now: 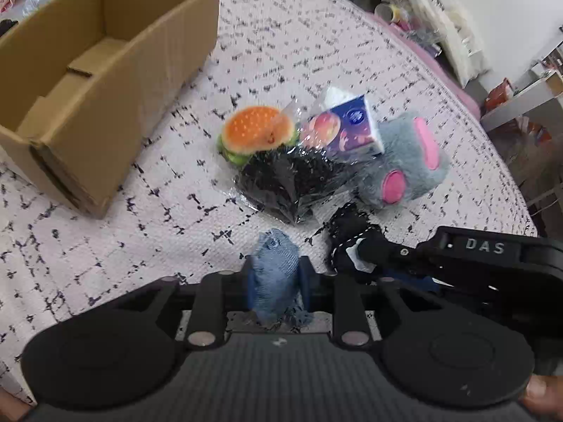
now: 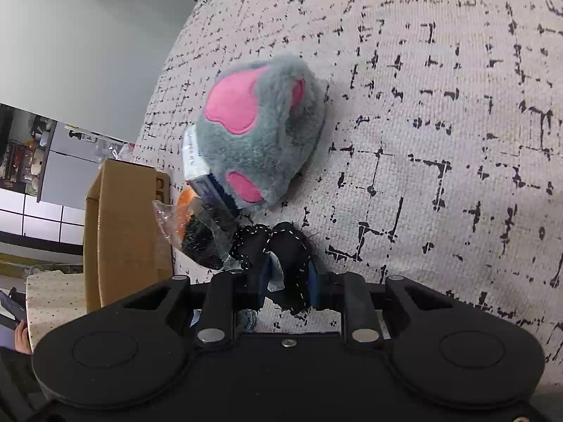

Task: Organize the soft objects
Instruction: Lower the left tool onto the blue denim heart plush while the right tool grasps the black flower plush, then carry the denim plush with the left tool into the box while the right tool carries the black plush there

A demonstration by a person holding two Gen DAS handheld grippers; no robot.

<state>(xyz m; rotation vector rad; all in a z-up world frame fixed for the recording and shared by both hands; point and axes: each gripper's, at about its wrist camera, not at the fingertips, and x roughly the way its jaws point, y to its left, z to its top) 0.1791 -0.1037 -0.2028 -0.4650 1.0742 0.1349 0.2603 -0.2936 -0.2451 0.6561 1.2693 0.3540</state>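
on the patterned cloth, left gripper pinches denim piece; right gripper pinches black fabric.

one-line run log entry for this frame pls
left gripper: shut on blue denim piece | right gripper: shut on black stitched cloth | cardboard box: empty

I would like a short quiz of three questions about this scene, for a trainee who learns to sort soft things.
1. True or false: the cardboard box already holds a toy.
2. What does the left gripper pinch? A) denim piece B) burger toy C) grey plush paw
3. What does the right gripper hold?

Key:
1. False; what shows of its inside is empty.
2. A.
3. The black stitched fabric piece.
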